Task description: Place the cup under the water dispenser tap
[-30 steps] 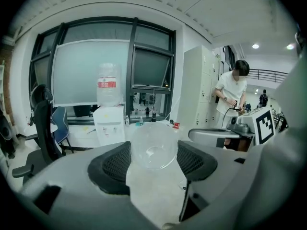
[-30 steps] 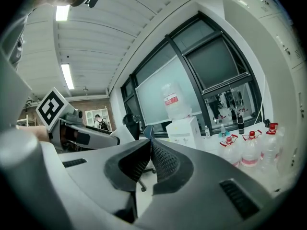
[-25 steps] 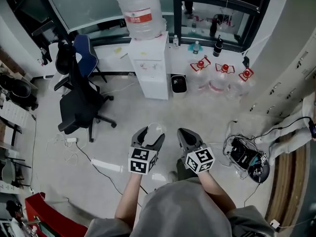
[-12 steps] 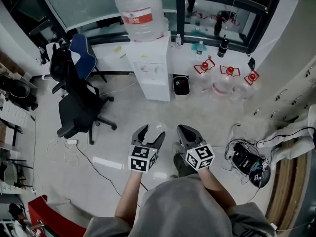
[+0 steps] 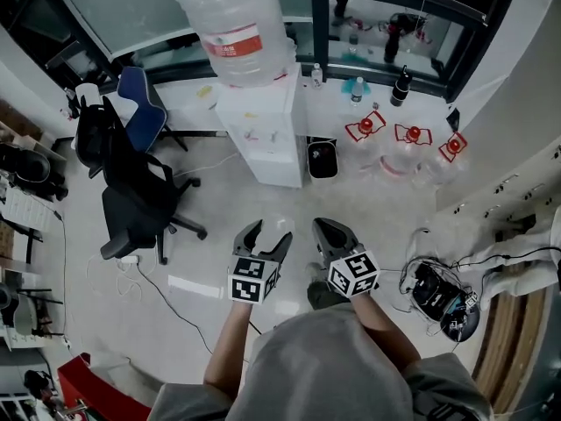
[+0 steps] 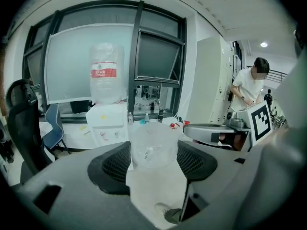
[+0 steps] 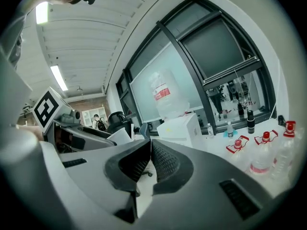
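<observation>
A clear plastic cup (image 6: pixel 152 145) sits between the two black pads of my left gripper (image 5: pixel 270 235), which is shut on it; from the head view the cup (image 5: pixel 273 227) is a faint see-through shape between the jaws. My right gripper (image 5: pixel 331 231) hangs beside it, shut with nothing in it, the pads meeting at the tips (image 7: pixel 147 153). The white water dispenser (image 5: pixel 259 125) with a big clear bottle (image 5: pixel 234 26) on top stands ahead across the floor, and its taps (image 6: pixel 109 134) face me, well beyond both grippers.
A black office chair (image 5: pixel 131 202) and a blue chair (image 5: pixel 140 95) stand left of the dispenser. A black bin (image 5: pixel 322 159) sits at its right, then several water jugs with red caps (image 5: pixel 412 147). Cables and gear (image 5: pixel 438 292) lie on the floor at right. A person (image 6: pixel 248 87) stands far right.
The head view has moved closer to the dispenser, which now looks larger and nearer. Both grippers keep their pose, the cup still held in the left one.
</observation>
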{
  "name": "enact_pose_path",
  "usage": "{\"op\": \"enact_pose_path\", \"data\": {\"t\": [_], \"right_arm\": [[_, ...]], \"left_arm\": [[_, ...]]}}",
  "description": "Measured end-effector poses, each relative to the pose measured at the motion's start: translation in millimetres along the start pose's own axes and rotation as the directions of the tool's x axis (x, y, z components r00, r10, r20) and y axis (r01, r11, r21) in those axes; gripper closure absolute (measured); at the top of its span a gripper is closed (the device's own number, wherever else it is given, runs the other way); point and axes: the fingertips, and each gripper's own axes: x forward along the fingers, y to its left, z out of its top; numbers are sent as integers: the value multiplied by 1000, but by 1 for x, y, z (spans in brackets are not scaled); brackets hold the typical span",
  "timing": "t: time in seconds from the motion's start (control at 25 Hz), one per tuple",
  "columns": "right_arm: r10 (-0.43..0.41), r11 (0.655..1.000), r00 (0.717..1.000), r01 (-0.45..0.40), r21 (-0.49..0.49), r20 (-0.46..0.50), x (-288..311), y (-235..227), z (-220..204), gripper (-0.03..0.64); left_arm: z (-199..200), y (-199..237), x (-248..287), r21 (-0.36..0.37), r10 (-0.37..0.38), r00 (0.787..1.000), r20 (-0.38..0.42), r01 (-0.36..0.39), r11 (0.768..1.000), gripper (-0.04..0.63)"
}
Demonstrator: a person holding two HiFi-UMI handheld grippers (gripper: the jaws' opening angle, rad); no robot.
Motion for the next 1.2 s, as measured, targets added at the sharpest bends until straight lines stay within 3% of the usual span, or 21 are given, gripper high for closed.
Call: {"op": "enact_pose_path", "data": {"t": [0.28,0.72,0.88,1.2], "right_arm": [[12,1000,1000,-11,27,-14,36,-37,14,604],[5,998,998,0,67,-65,81,-71,2,604],[-36,996,997,41,79,-67,103,-86,1,604],[-166,976,983,175,127,-81,159,-107,-3,604]], "left_arm": [[16,16,46,2,4,999,-43,-4,1000,290],[12,56,104,32,39,995,-87,-36,999,290],[13,83,124,45,34,995,-99,-30,999,290],[21,145,166,67,-41,989,-143,51,996,290]]}}
